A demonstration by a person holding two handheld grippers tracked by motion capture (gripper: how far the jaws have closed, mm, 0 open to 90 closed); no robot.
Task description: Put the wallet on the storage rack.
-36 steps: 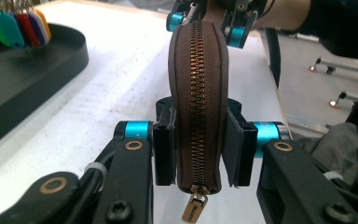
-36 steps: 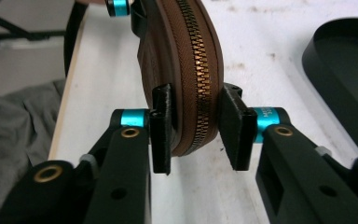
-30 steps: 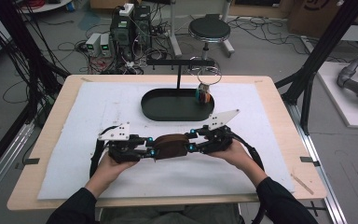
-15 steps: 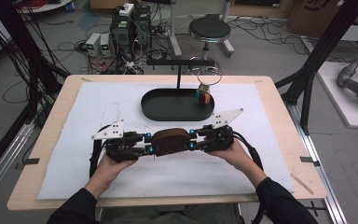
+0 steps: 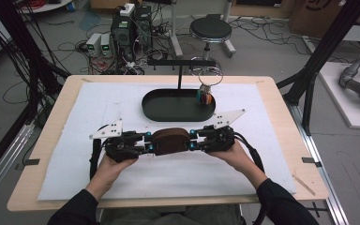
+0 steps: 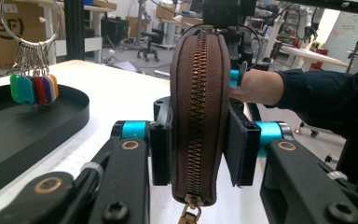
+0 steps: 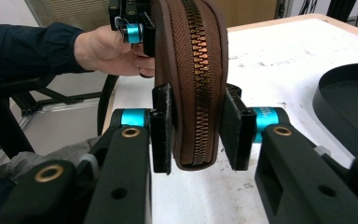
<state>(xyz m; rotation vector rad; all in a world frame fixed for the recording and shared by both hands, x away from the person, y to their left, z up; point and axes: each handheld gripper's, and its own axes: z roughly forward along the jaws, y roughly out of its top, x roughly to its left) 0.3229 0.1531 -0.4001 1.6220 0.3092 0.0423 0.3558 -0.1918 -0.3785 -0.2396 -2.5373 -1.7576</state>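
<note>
- The left tongs [image 5: 146, 145] grip one end of the brown zip pouch [image 5: 170, 141]. Their jaws have just been closing a little, with the pouch between them. In the left gripper view both pads [image 6: 161, 140] sit against the pouch's [image 6: 198, 112] sides.
- The right tongs [image 5: 193, 140] hold the other end. Their jaws have just been opening slightly, and in the right gripper view the far pad [image 7: 235, 135] stands a hair off the pouch [image 7: 191, 84], so this grip looks loose.
- I judge that the two grips are being adjusted, perhaps to get at the zip pull [image 6: 189, 212] hanging at the near end.
- The pouch hangs on edge between the two tongs, zip up, just above the white mat [image 5: 98, 108] on the counter [image 5: 42, 140], near the person.
- Against the earlier high views, the pouch now looks rounder and more upright between the tongs, whereas a second ago it sagged flatter; the hands sit in the same spot.
- Beyond it, the black oval tray [image 5: 168, 110] and the key ring with coloured tags [image 5: 205, 96] on its stand are unchanged.
</note>
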